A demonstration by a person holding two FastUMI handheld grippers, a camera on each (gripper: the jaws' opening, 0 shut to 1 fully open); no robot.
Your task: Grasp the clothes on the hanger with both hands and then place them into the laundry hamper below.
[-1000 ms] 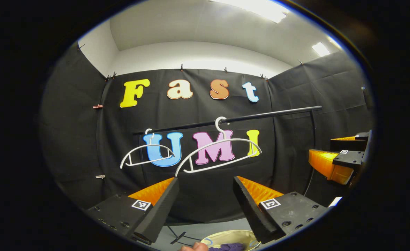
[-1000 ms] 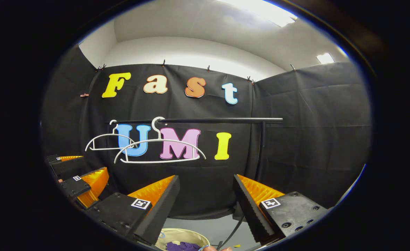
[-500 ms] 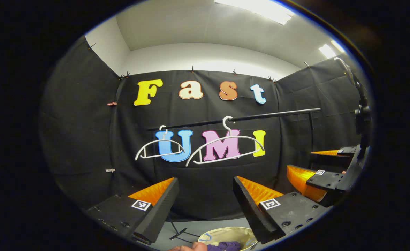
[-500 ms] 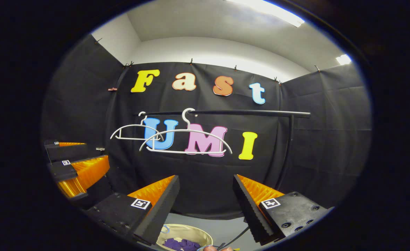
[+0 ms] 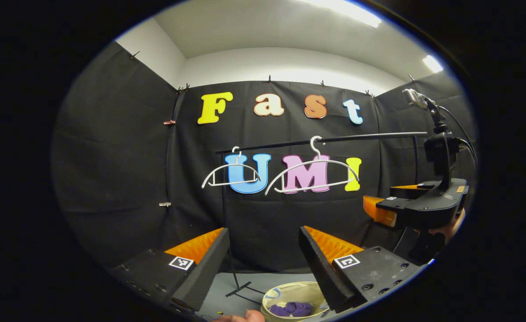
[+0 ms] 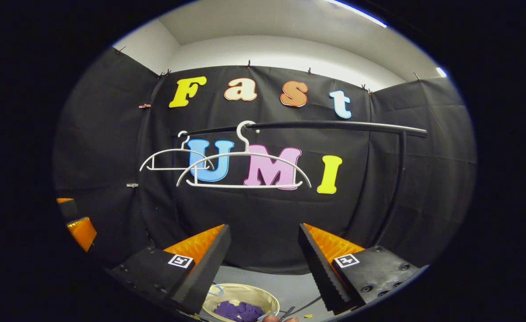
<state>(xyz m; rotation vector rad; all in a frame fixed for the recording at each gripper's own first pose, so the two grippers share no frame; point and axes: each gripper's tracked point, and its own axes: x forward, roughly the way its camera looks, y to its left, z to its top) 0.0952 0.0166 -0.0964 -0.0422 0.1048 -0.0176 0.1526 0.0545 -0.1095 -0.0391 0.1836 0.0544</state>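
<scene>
Two bare white hangers hang on a black rail. Below, purple clothes lie in a beige round hamper on the floor. In the left gripper view my left gripper is open and holds nothing. My right gripper is open and holds nothing in the right gripper view; it shows too in the left gripper view at the right edge. The left gripper's fingers show at the left edge of the right gripper view.
A black stand foot rests on the grey floor beside the hamper. A small camera on a mount sits atop the right gripper. A person's fingertip shows at the bottom edge. Black cloth walls enclose the booth.
Both grippers have pulled back and away from the rail, so the hangers look smaller and the hamper with purple clothes shows more fully. Both stay open.
</scene>
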